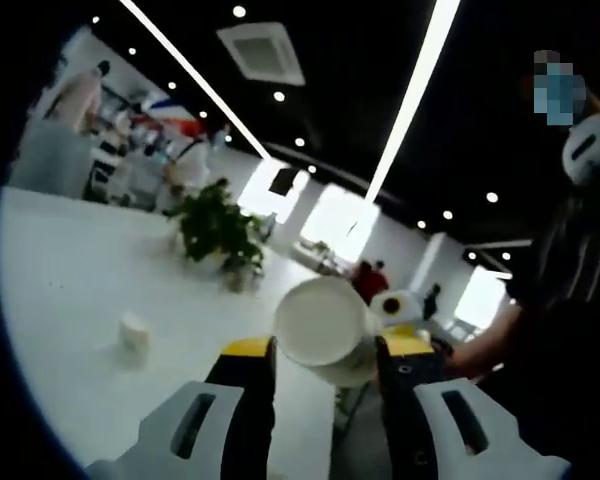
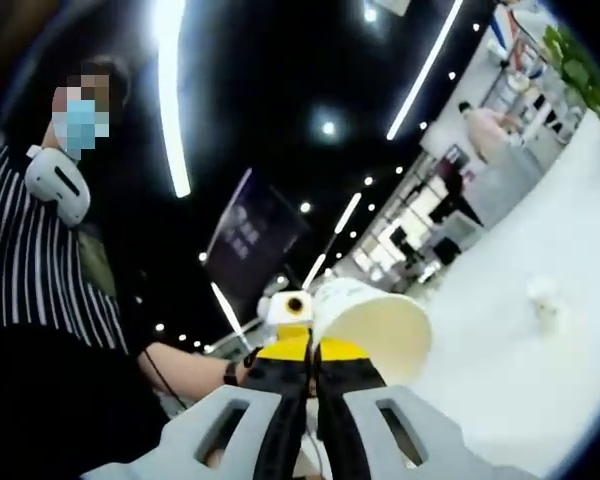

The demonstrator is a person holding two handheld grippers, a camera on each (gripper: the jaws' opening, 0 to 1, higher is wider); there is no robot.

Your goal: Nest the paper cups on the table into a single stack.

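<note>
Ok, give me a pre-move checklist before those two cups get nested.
1. Left gripper has a cup: ok. A white paper cup sits between its jaws, bottom toward the camera.
2. Right gripper has a cup: ok. Its jaws pinch the wall of a second paper cup, tilted, mouth toward the lower right.
3. Both cups lifted off the white table: ok.
4. Mouth of one cup lined up with the base of the other: cannot tell; neither view shows both held cups together.
5. Cups left on the table: not ok. One small cup stands alone there, unstacked.
</note>
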